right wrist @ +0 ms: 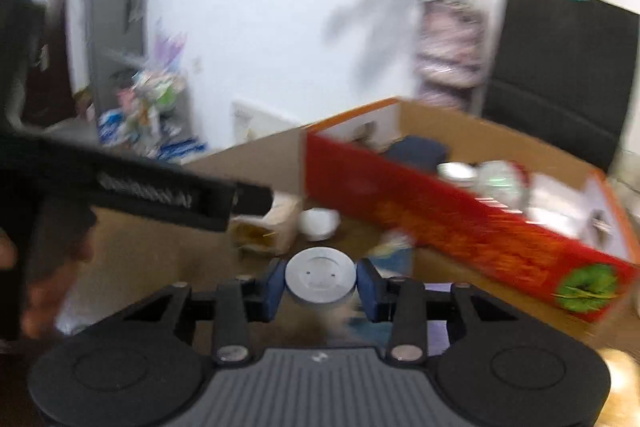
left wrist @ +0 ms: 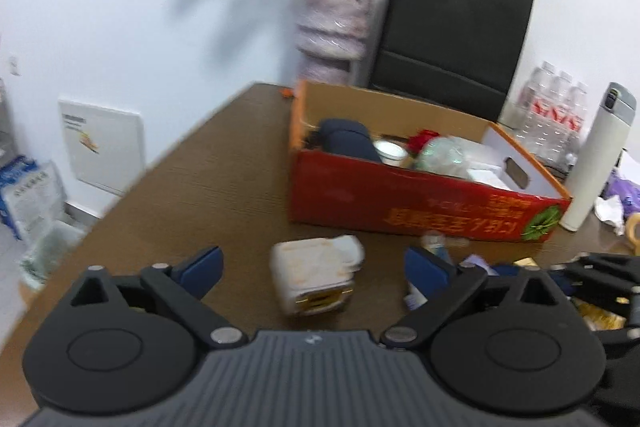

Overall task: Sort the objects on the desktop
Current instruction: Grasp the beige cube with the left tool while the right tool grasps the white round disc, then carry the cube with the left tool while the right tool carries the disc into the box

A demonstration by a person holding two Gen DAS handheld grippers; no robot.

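On the brown table (left wrist: pixel 208 187) lies a white packet with a gold label (left wrist: pixel 316 275). My left gripper (left wrist: pixel 312 259) is open, its blue pads (left wrist: pixel 202 265) wide on either side of the packet and clear of it. My right gripper (right wrist: pixel 320 279) is shut on a round silver tin (right wrist: pixel 320 281), one blue pad against each side. A red cardboard box (left wrist: pixel 400 203) with several items inside stands behind; in the right wrist view the red box (right wrist: pixel 440 223) is at the right. Both views are blurred.
A vase of flowers (left wrist: pixel 332 27) and a black paper bag (left wrist: pixel 452 39) stand behind the box. A white flask (left wrist: pixel 596 155) and bottled water (left wrist: pixel 556 115) are at the right. A hand (right wrist: pixel 44 291) holds the left gripper's body (right wrist: pixel 160 187). Small items lie at the box's front.
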